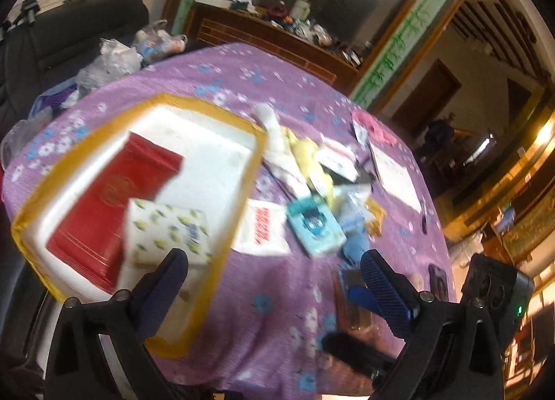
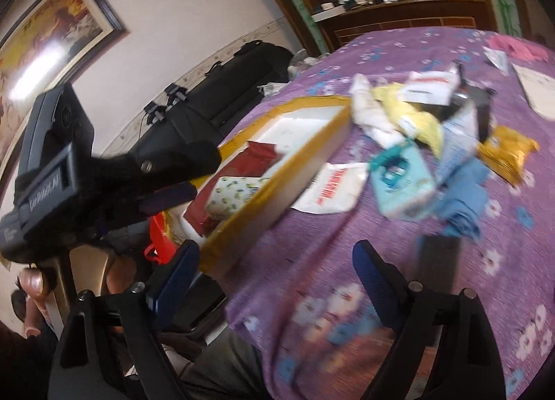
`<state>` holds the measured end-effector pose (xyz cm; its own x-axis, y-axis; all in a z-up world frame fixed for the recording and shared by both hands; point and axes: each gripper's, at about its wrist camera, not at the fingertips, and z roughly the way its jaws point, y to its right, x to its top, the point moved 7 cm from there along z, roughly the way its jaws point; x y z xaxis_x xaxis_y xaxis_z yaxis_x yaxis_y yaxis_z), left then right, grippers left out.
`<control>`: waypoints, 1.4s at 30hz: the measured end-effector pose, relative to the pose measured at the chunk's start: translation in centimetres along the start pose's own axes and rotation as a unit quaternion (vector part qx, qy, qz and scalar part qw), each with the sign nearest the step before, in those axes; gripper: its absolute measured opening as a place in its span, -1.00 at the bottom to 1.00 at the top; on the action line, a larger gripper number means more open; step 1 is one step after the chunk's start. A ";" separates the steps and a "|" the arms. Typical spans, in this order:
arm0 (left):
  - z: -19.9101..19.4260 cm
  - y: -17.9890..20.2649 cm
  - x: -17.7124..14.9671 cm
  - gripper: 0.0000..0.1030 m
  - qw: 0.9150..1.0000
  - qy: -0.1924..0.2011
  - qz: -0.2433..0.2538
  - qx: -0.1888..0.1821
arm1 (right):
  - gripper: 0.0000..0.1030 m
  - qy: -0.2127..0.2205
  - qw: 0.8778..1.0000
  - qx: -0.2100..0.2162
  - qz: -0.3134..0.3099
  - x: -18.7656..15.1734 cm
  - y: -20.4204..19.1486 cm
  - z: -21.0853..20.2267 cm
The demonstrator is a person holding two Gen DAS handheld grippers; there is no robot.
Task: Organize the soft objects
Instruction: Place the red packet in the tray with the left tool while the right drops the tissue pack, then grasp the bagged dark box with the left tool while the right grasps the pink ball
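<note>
A round table [image 1: 277, 313] under a purple flowered cloth carries a white foam box [image 1: 204, 129] with yellow tape round its rim, set toward the table's left edge. Inside the box lie a flat red packet [image 1: 114, 199] and, on top of its near end, a white tissue pack [image 1: 166, 230] printed with small yellow shapes.

Just outside the box's right wall lies a white pouch with red lettering [image 1: 262, 226], and beside it a teal tissue pack [image 1: 314, 226] that rests partly on a blue cloth [image 2: 461, 199]. Behind these, toward the middle of the table, is a loose heap of yellow and white soft packets [image 1: 301, 154]; motion blur makes the separate pieces hard to tell apart. A gold snack bag [image 2: 506, 154] lies to the right of the heap, and a pink cloth [image 1: 374, 129] near the far right edge.

The left gripper [image 1: 274, 271] hangs over the box's near right corner, jaws spread wide and empty. The right gripper [image 2: 275, 268] hovers at the table's near edge, also spread with nothing between its fingers.
</note>
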<state>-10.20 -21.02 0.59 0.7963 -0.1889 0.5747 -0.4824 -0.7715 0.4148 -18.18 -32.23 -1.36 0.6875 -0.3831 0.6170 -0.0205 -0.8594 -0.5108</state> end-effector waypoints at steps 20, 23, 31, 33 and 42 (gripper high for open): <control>3.7 3.6 -3.7 0.96 0.996 -0.078 0.036 -0.021 | 0.59 0.029 0.993 -0.053 0.096 -0.2 8.7 -3.9; 5.0 4.7 -4.8 0.96 0.994 -0.100 0.043 -0.032 | 0.55 0.031 0.991 -0.070 0.112 0.0 9.9 -4.0; 7.8 9.4 -7.2 0.95 0.984 -0.124 0.116 -0.053 | 0.53 0.038 0.984 -0.105 0.137 0.1 12.6 -5.7; 9.1 10.3 -7.6 0.92 0.981 -0.132 0.134 -0.050 | 0.52 0.040 0.984 -0.106 0.138 0.2 13.0 -6.2; 10.8 10.0 -8.8 0.22 0.977 -0.124 0.176 -0.006 | 0.51 0.073 0.976 -0.149 0.143 0.6 16.4 -10.8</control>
<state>-18.09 -33.62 -7.92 0.6438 -0.5833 0.4952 -0.7450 -0.6254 0.2319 -25.95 -50.25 -2.91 0.5120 -0.6472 0.5648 -0.4221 -0.7622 -0.4908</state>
